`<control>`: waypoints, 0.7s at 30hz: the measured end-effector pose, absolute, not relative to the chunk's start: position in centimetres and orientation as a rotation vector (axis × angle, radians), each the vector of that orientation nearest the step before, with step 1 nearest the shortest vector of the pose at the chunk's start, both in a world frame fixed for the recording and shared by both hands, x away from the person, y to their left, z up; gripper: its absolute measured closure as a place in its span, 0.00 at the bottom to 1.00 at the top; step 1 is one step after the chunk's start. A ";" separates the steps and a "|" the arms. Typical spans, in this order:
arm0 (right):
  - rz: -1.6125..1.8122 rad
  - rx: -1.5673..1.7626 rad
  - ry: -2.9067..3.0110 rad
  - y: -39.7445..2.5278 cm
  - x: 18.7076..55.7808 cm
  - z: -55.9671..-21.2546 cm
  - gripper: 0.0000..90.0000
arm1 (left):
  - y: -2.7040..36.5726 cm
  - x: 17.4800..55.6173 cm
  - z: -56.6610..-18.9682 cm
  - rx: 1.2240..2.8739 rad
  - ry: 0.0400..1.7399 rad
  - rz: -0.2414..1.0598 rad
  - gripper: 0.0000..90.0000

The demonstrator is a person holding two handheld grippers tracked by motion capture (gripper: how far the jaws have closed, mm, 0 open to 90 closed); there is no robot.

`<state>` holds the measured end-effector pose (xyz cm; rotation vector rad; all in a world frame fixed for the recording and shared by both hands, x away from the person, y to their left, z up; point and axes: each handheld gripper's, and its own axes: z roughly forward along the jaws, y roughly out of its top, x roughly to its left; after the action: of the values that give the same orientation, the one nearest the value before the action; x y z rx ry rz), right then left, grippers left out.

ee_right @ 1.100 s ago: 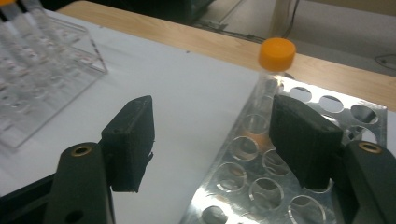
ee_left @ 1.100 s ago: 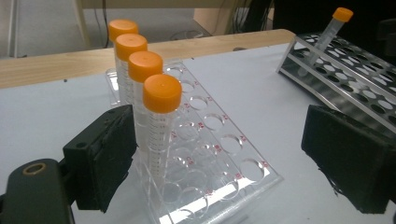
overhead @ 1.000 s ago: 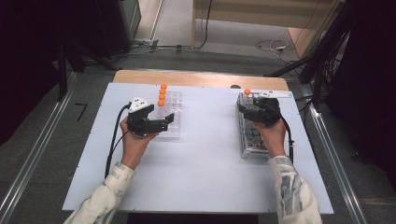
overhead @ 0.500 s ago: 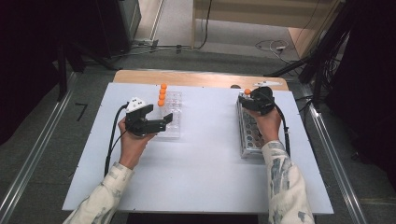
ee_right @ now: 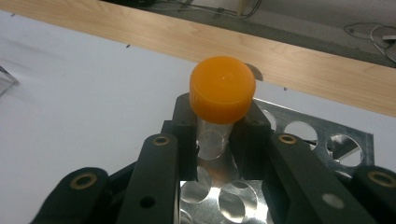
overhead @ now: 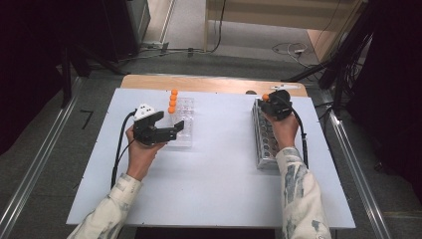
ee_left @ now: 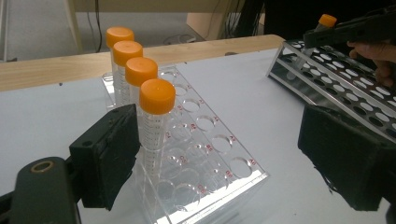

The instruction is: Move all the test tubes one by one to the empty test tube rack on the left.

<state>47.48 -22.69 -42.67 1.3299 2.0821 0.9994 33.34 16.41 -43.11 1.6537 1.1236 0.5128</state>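
A clear plastic rack holds a row of several orange-capped tubes along its left side. My left gripper is open, its jaws standing either side of the rack's near end. My right gripper is shut on one orange-capped tube just below the cap, over the far corner of the metal rack. The left gripper view shows that tube tilted above the metal rack.
Both racks stand on a white table with a wooden strip along its far edge. The metal rack's holes look empty. Cables trail from both grippers. Dark equipment and floor rails surround the table.
The right hand has moved away from me along the metal rack to its far end, still gripping the tube. The left gripper has barely shifted.
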 end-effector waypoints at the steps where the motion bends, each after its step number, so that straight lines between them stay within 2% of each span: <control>1: 1.005 1.328 2.080 -22.7 47.5 -42.6 0.79 | 16.4 33.3 -43.1 1.654 1.122 0.514 0.15; 9: 1.042 1.307 2.041 -22.7 47.1 -41.4 0.79 | 16.3 33.3 -43.1 1.656 1.117 0.516 0.15; 21: 1.116 1.232 2.013 -22.8 45.5 -37.7 0.79 | 16.2 33.0 -42.8 1.666 1.090 0.531 0.15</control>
<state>45.51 -22.76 -37.70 1.2319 2.0129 1.1160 32.98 16.22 -42.79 1.6660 1.0905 0.5313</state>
